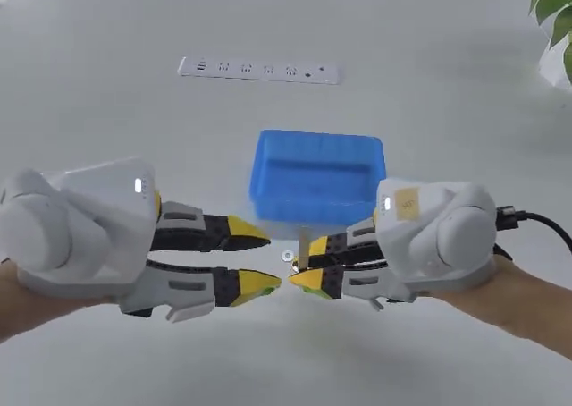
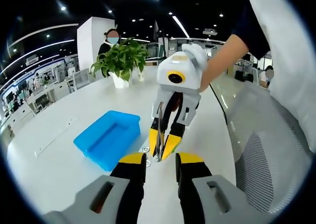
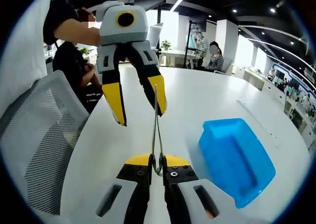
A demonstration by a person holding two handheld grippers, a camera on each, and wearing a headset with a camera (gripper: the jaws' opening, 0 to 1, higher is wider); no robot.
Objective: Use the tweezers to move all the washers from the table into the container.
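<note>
I am gripping the tweezers [image 3: 155, 125] in my clenched right claw [image 3: 157, 161], their tips pointing near a washer [image 2: 145, 149] lying on the white surface [image 1: 420, 93] just beside the blue container [image 1: 317, 178]. My left claw [image 1: 273, 259] is sitting released. A plant [image 2: 121, 58] is standing on the surface behind the container, and an open office is spreading around it.

Open-plan office under a dark ceiling [image 2: 207, 7], crossed by long strip lights [image 2: 180, 25] and dotted with small spots. Broad white table [image 1: 429, 57] with a rounded edge, a white power strip [image 1: 259, 69] lying across its far side, a potted plant [image 2: 121, 61] in a white pot at one end, in front of a white pillar [image 2: 91, 41]. Grey mesh chair [image 3: 34, 150] just beside the table edge. Further back, rows of desks [image 3: 291, 95] and seated people [image 3: 212, 54], brightly lit.
</note>
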